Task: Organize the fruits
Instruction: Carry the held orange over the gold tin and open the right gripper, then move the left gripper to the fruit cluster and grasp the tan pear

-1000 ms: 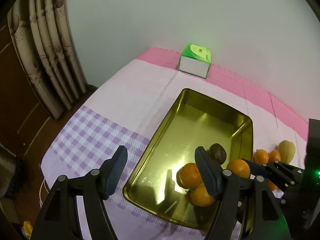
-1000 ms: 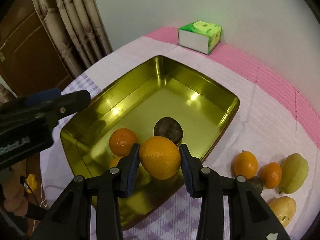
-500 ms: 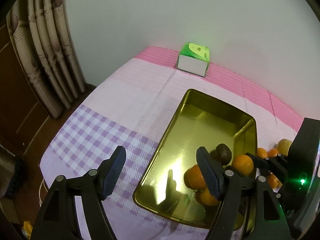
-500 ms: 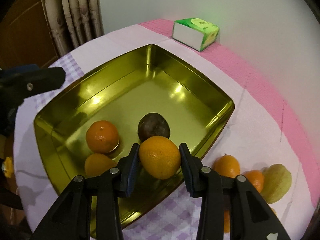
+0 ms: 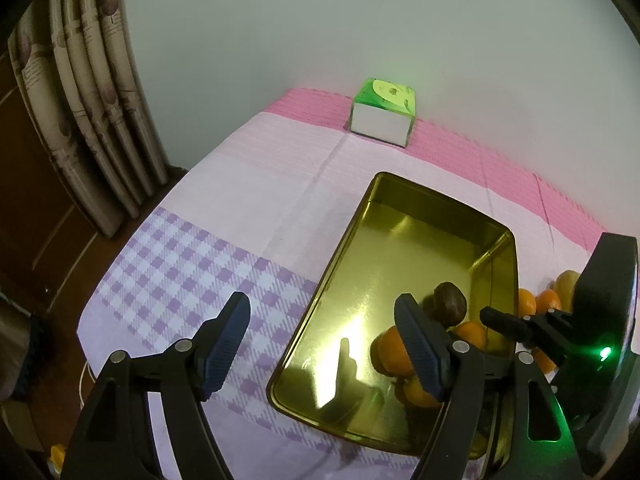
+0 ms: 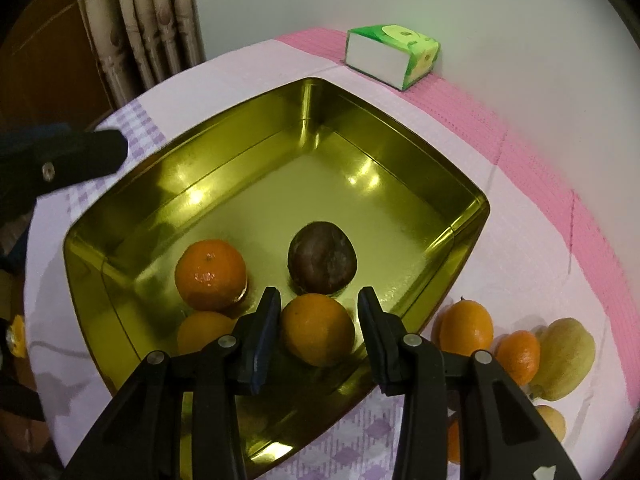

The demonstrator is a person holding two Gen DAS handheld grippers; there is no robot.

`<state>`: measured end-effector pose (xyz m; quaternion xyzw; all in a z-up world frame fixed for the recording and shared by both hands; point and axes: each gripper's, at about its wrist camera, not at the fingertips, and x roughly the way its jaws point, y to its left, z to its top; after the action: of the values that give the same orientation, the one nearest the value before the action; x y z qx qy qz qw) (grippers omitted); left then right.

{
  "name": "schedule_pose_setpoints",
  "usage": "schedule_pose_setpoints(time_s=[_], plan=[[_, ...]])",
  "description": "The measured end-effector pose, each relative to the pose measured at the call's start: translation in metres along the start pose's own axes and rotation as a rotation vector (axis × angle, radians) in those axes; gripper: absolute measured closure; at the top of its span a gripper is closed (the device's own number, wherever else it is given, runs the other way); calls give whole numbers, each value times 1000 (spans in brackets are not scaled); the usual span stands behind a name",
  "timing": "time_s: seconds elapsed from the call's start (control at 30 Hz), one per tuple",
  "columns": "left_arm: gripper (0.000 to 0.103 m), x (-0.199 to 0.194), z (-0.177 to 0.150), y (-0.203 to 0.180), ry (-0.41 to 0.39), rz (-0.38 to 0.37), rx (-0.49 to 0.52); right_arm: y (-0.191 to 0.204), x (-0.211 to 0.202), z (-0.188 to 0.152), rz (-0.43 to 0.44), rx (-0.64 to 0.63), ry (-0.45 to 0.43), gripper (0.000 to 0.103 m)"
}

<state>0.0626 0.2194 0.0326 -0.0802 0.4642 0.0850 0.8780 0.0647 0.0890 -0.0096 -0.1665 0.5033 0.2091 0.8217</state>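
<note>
Right wrist, orange [image 6: 317,329] between fingers [image 6: 262,332]

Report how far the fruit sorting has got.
Done: two oranges and a dark fruit lie in the gold tray. In hand: the right gripper holds an orange over the tray. Left: the fruits beside the tray.

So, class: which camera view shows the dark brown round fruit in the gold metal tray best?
The right wrist view: the dark brown round fruit sits whole and unobstructed. In the left wrist view it is small, partly hidden behind a finger.
</note>
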Motion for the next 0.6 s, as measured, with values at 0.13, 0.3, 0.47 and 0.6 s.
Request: schedule_pose_setpoints(time_s=[0.13,0.3,0.47,0.6], plan=[[28,0,0,-1,-1,0,3,-9,-6,-1,69,71,-25,61],[28,2,-3,-5,-2,3,22,-17,-21,-6,85,113,-57,58],[28,2,-4,-9,-2,6,32,-28,-48,-19,97,159,-101,54],[28,0,-5,-14,-8,5,48,-45,-67,-36,77,194,-118,53]])
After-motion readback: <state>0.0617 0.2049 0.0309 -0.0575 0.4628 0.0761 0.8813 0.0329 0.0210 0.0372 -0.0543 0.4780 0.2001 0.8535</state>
